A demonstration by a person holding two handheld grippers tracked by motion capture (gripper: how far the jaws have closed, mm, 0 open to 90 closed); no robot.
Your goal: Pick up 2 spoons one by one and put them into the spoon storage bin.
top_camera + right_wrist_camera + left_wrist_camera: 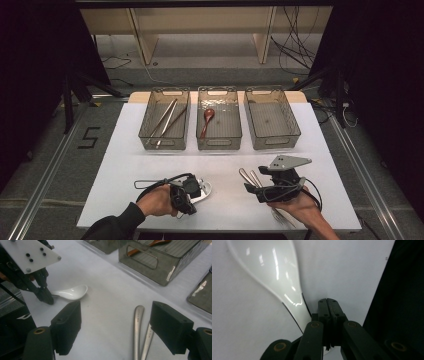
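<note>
A white ceramic spoon (205, 192) (274, 272) (71, 292) lies on the white table near its front edge. My left gripper (197, 191) (327, 302) is shut, with its tips down on the table right beside the spoon's handle and nothing between its jaws. Two metal utensil handles (248, 176) (138, 327) lie side by side at the front right. My right gripper (256, 184) (117, 317) is open wide just above them, with both handles lying in the gap between its jaws, untouched by the pads.
Three grey baskets stand in a row at the back. The left basket (165, 144) holds long metal tongs (167, 119), the middle basket (219, 145) (147, 261) holds a brown wooden spoon (207, 120), and the right basket (272, 144) holds nothing. Bare white table (220, 165) lies between baskets and grippers.
</note>
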